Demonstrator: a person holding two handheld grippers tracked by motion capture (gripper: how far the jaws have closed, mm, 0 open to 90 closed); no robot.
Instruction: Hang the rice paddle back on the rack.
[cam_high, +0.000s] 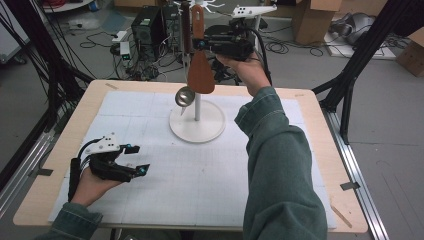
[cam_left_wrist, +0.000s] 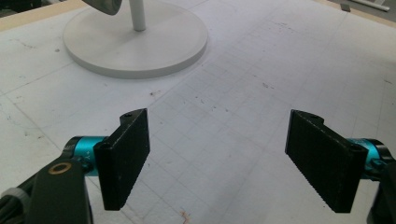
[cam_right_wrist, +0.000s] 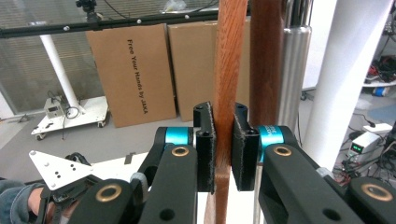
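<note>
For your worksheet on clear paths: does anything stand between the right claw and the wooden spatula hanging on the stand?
Nothing does. The right claw is already shut on the wooden spatula handle, pads pressing it from both sides.

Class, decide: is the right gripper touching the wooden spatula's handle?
Touching. In the right gripper view, both pads of the right gripper press flat against the wooden spatula handle, with no gap.

Reddish-brown wooden spatula (cam_right_wrist: 229, 70): visible grain, smooth satin finish. Ladle (cam_high: 184, 96): polished metal, glossy. Stand (cam_high: 197, 126) near the tabletop's far edge: white, matt, smooth. Mat (cam_left_wrist: 224, 116): white, gridded, scuffed and speckled. Tabletop (cam_high: 45, 185) rim: pale bare wood. Right gripper (cam_right_wrist: 223, 149) pads: black, finely ribbed, matt.
</note>
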